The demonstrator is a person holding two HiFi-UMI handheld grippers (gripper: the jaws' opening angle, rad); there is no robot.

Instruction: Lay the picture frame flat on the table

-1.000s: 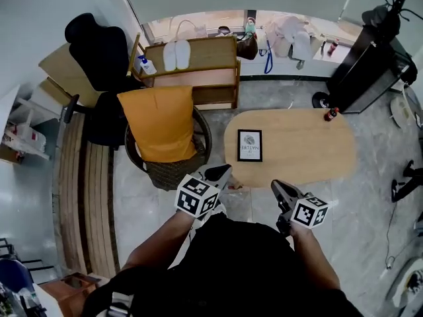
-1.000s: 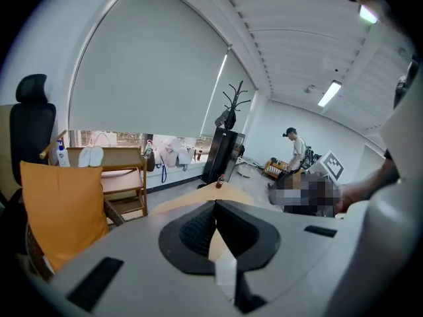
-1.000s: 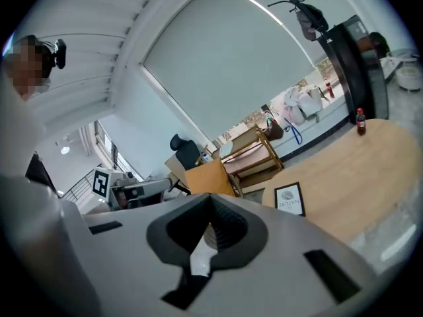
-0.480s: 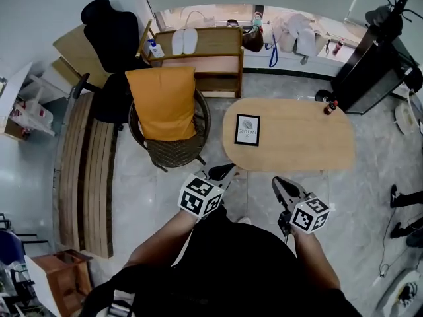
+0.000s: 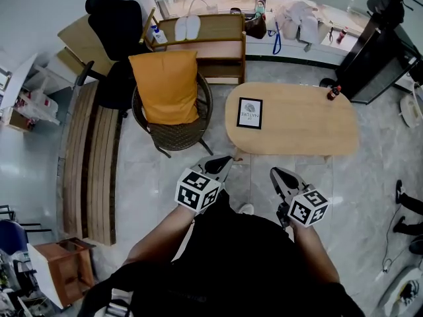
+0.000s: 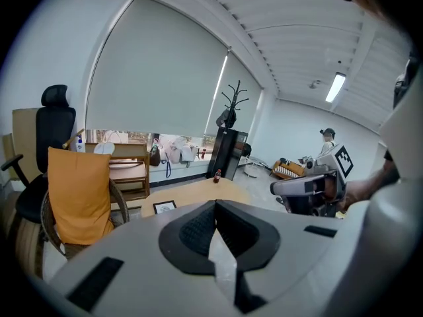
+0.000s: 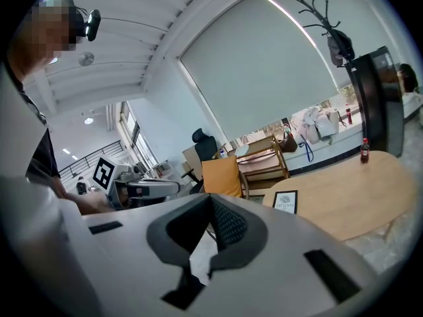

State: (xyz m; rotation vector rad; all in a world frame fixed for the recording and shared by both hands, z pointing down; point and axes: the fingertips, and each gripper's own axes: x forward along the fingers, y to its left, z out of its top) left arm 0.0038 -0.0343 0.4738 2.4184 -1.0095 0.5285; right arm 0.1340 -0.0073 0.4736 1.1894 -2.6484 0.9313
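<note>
The black picture frame (image 5: 250, 113) with a white print lies flat on the left end of the oval wooden table (image 5: 310, 134). It also shows small in the left gripper view (image 6: 164, 207) and the right gripper view (image 7: 286, 201). Both grippers hang over the floor, well short of the table and close to my body. My left gripper (image 5: 223, 162) is shut with nothing in it, its jaws meeting in its own view (image 6: 215, 209). My right gripper (image 5: 275, 173) is likewise shut and empty (image 7: 211, 202). Each gripper sees the other beside it.
A small red bottle (image 5: 332, 93) stands on the table's far right end. A wicker chair with an orange cushion (image 5: 166, 88) sits left of the table, a wooden shelf (image 5: 205, 41) behind it, a slatted bench (image 5: 92, 164) at left and a black cabinet (image 5: 377, 45) at right.
The table and frame have slid farther from me in the head view as I backed away. Both grippers stay shut and near my body.
</note>
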